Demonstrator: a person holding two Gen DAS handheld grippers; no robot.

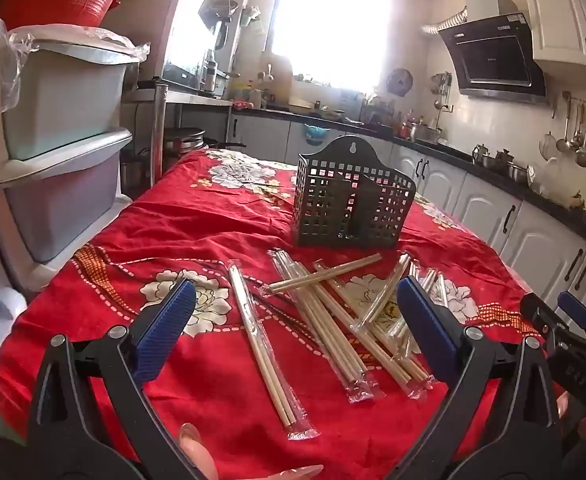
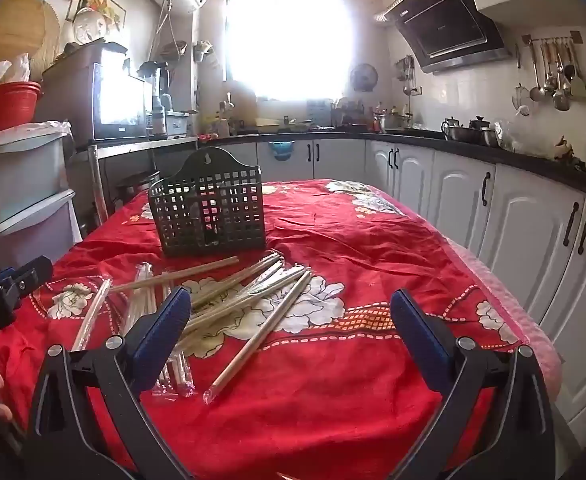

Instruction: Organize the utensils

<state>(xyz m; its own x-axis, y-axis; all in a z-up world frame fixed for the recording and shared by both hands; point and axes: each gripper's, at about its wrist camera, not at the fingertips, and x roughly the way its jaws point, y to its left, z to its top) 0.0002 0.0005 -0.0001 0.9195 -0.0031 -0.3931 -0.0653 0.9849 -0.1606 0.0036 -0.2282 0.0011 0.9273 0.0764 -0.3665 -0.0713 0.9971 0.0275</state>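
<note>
The left gripper (image 1: 295,324) and the right gripper (image 2: 291,328) are held wide apart and empty above the near edge of the table (image 2: 373,380), apparently poised for a first pick. The wrapped chopsticks (image 1: 333,320) are scattered crosswise near the middle of the red cloth. The perforated holder (image 1: 353,204) is stood upright just beyond them, within easy reach for loading.

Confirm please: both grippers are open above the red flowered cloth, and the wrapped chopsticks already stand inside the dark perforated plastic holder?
Not quite. The wrapped wooden chopsticks lie scattered on the red flowered cloth, in front of the dark perforated plastic holder, as the left wrist view shows. Both grippers are indeed open.
</note>
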